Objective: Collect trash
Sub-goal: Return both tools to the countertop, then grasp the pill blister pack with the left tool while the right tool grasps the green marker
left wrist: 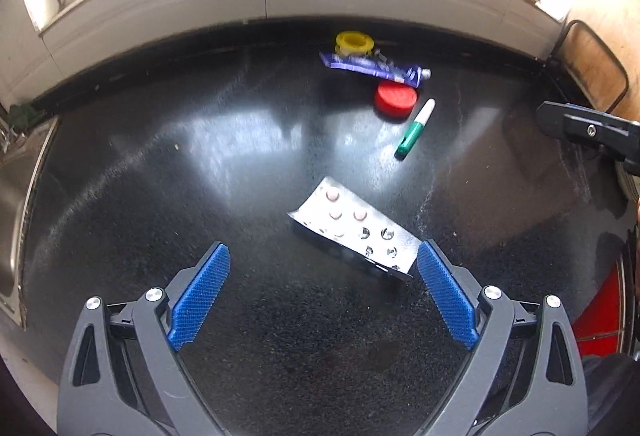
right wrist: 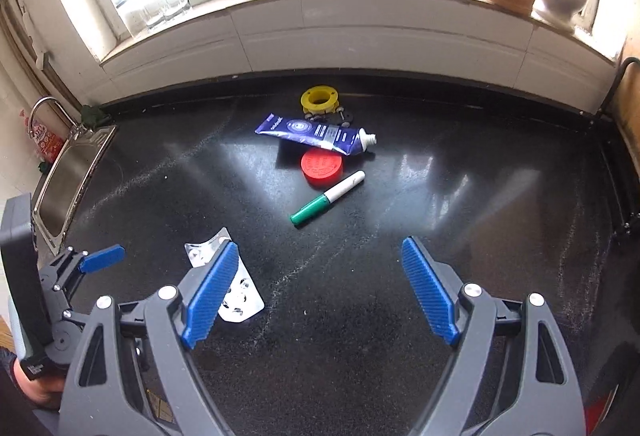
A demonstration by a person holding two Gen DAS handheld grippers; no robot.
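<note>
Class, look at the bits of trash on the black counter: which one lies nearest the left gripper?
The silver blister pack. It lies just ahead of the left gripper, by one fingertip; the other trash sits farther back.

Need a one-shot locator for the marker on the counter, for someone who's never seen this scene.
Start at the window sill and drop to the black countertop below it. A small cluster lies near the back wall; nearest the grippers is the green-and-white marker, lying diagonally beside the red lid. It is the only slim, pen-shaped item there.
</note>
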